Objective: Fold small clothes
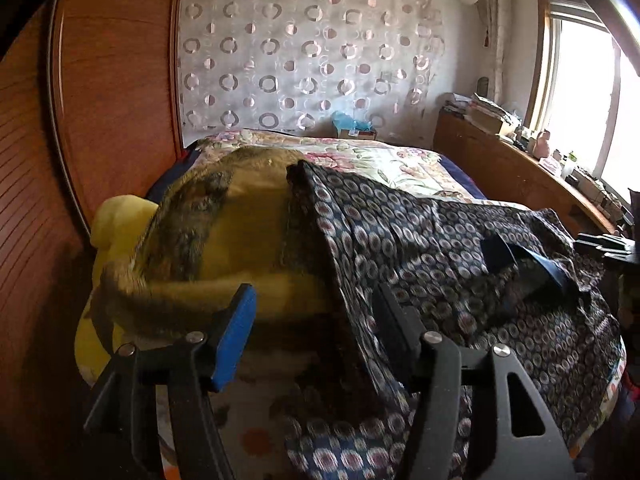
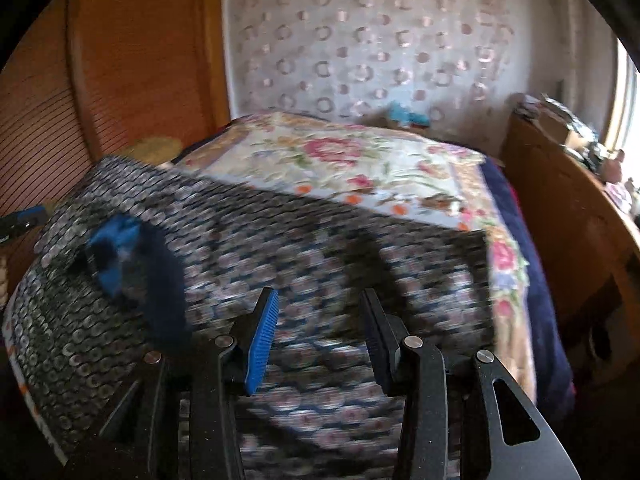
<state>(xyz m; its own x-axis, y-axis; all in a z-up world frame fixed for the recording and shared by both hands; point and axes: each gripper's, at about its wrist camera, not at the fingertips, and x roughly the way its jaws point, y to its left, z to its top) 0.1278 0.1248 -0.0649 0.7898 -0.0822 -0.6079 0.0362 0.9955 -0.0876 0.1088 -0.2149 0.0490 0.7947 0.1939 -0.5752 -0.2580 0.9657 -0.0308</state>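
Observation:
A dark navy garment (image 1: 460, 264) printed with small pale circles lies spread over the floral bedspread (image 1: 400, 164), with a plain blue neck band (image 1: 532, 264) showing. My left gripper (image 1: 316, 320) is open and empty, hovering over the garment's left edge, next to a yellow-brown furry cushion (image 1: 232, 232). In the right wrist view the same garment (image 2: 320, 264) fills the foreground, blurred, with its blue collar (image 2: 116, 248) at the left. My right gripper (image 2: 320, 328) is open and empty just above the cloth.
A wooden wardrobe (image 1: 100, 100) stands at the left. A patterned curtain (image 1: 300, 52) hangs behind the bed. A cluttered wooden shelf (image 1: 520, 160) runs under the window at the right. A yellow pillow (image 1: 116, 216) lies by the cushion.

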